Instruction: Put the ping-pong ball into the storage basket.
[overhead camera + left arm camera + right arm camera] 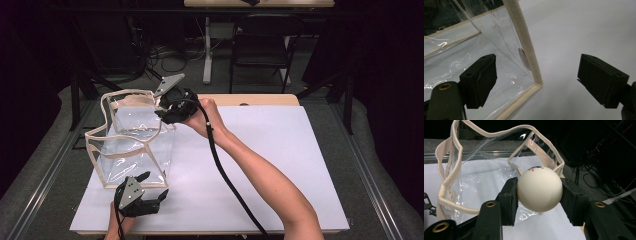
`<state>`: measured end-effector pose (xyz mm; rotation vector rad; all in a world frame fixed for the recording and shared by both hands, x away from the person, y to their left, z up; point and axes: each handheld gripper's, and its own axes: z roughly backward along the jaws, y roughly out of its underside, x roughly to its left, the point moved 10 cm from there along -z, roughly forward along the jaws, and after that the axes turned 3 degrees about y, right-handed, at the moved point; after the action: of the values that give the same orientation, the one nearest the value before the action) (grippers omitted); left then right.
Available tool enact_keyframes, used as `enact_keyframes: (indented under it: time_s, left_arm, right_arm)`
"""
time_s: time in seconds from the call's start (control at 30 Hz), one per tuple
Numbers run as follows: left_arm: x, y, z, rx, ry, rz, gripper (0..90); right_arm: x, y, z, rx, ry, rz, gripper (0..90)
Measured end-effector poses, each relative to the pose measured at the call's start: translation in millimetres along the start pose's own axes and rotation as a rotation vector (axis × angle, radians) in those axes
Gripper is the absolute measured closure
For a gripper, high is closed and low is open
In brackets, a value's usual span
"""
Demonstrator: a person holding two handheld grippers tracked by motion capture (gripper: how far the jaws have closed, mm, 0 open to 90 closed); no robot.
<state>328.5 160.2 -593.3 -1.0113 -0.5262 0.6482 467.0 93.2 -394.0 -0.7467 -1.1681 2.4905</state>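
Right gripper view: ball (539,189) clamped in right tongs (539,195), at bag (486,177) mouth's 5 o'clock edge | high view: bag stands at counter (280,150) 9 o'clock | left tongs (536,80) wide open, empty, straddling bag's bottom corner | advice: carry ball over mouth centre, clear the rim (449,180), then release; left steadies bag.

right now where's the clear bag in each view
High view: the clear bag stands at left on the white mat, the right gripper at its rim.
Left gripper view: its cloth-edged bottom corner fills the left half.
Right gripper view: its open mouth spreads behind the held white ball.
Shared landmark: the bag's cream trim.
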Motion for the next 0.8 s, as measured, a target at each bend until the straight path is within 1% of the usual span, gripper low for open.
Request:
enact_keyframes:
  time_s: [0.23, 0.8]
  left_arm:
    - [0.2, 0.2, 0.3, 0.001, -0.003, 0.000, 16.0]
    - [0.5, 0.0, 0.6, -0.001, -0.001, -0.003, 16.0]
  right_arm:
    - [1.4, -2.5, -2.0, -0.001, -0.003, -0.001, 50.8]
    - [13.6, -8.2, -12.3, -0.002, -0.025, 0.003, 50.8]
